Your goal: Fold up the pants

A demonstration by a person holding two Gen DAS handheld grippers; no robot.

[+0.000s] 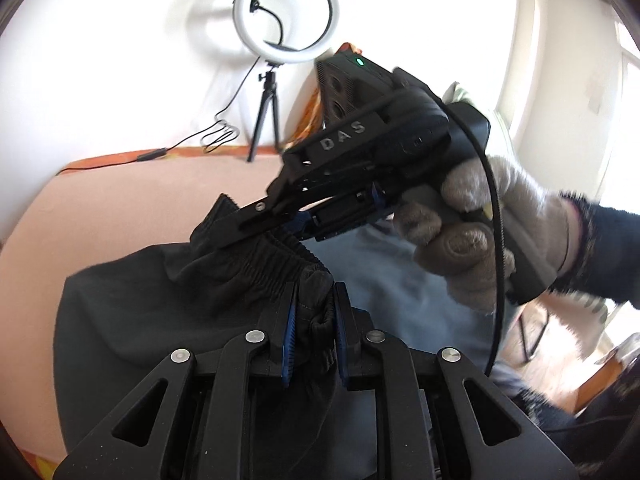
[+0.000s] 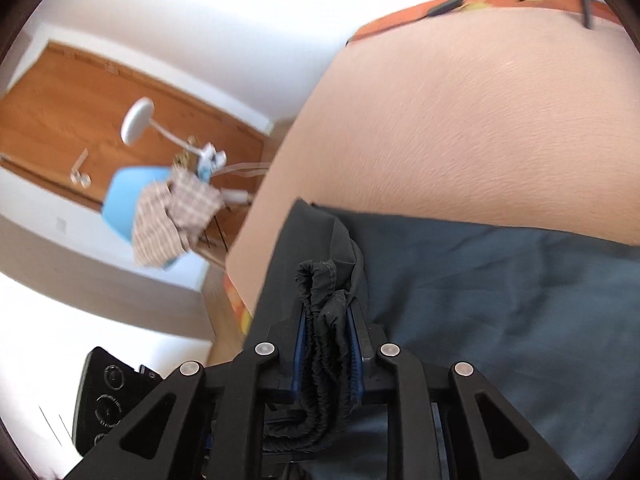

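Dark pants (image 1: 168, 304) hang over a pink bed surface (image 1: 120, 208). My left gripper (image 1: 314, 300) is shut on the bunched elastic waistband at one end. My right gripper (image 1: 256, 232), held by a gloved hand, is shut on the waistband a short way to the upper left. In the right wrist view my right gripper (image 2: 328, 320) pinches the gathered black waistband, and the pants' dark cloth (image 2: 500, 280) spreads to the right over the pink bed surface (image 2: 460, 120).
A ring light on a tripod (image 1: 280, 20) stands at the bed's far edge with a cable (image 1: 216, 136) trailing left. A blue chair with a checked cloth (image 2: 172, 208) stands by a wooden door (image 2: 80, 112). The left gripper's body (image 2: 108, 396) shows at the lower left.
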